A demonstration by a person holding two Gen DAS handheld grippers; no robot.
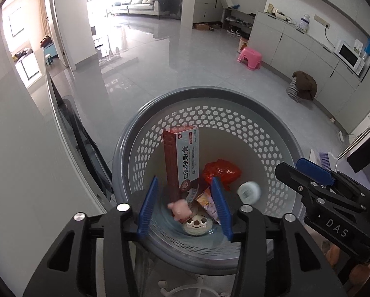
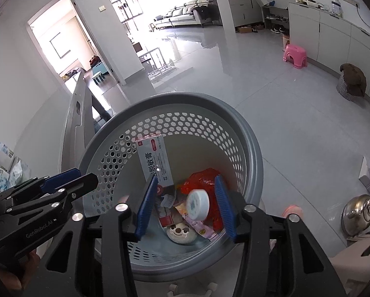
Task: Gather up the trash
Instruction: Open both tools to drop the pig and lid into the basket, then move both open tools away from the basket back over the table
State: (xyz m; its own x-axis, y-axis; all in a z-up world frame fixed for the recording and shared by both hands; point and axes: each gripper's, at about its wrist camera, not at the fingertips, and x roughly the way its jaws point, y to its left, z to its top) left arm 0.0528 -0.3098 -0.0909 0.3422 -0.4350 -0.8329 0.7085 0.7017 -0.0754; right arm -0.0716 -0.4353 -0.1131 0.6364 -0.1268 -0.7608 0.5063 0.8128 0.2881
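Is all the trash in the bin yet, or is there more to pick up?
Lots is in the gray basket already: a toothpaste box, a red wrapper, a pink toy and a smiley round thing. A small white round container looks blurry, maybe just dropped. Both claws, left and right, are open and empty. No leftover trash is in view.

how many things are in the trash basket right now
6 visible: tall toothpaste box leaning on the far wall, red wrapper, white round lid, pink toy, snack packet, smiley-face round thing at the bottom. More may hide underneath.
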